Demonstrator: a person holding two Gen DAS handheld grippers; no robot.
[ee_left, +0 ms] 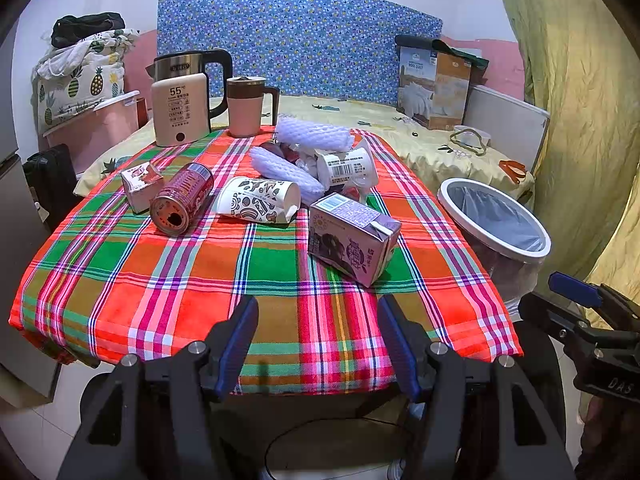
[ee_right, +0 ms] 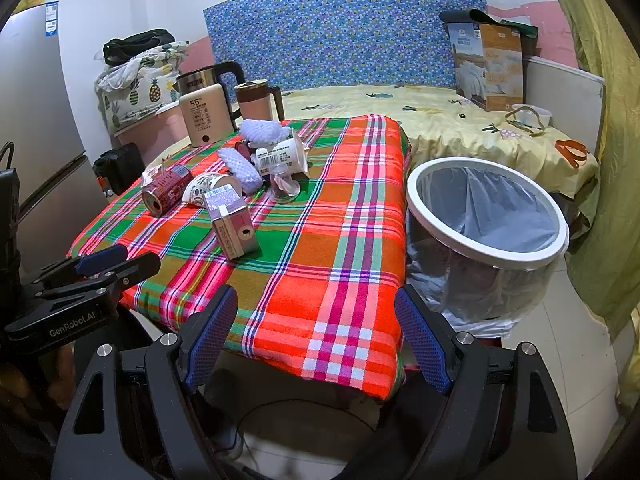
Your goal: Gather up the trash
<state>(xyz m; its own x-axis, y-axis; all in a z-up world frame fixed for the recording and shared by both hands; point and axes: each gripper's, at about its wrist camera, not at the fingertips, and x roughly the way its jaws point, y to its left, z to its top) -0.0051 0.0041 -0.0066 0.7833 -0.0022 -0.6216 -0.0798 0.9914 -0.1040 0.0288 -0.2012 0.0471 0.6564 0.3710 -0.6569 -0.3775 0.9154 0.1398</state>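
Trash lies on a plaid-covered table (ee_left: 192,292) (ee_right: 332,264): a purple drink carton (ee_left: 352,236) (ee_right: 232,222), a red can (ee_left: 182,198) (ee_right: 164,190) on its side, a patterned paper cup (ee_left: 260,200) (ee_right: 208,186), a small carton (ee_left: 140,184), white foam nets (ee_left: 288,170) (ee_right: 240,166) and a labelled plastic cup (ee_left: 348,166) (ee_right: 280,156). A white-rimmed bin (ee_left: 494,216) (ee_right: 486,216) with a plastic liner stands right of the table. My left gripper (ee_left: 318,316) is open and empty at the table's near edge. My right gripper (ee_right: 316,312) is open and empty over the near right corner.
A kettle (ee_left: 180,108) (ee_right: 202,120) and a pink mug (ee_left: 246,106) (ee_right: 256,100) stand at the table's far left. A bed with a yellow sheet (ee_right: 440,124), a quilt box (ee_left: 434,84) and a curtain (ee_left: 580,120) lie behind and to the right.
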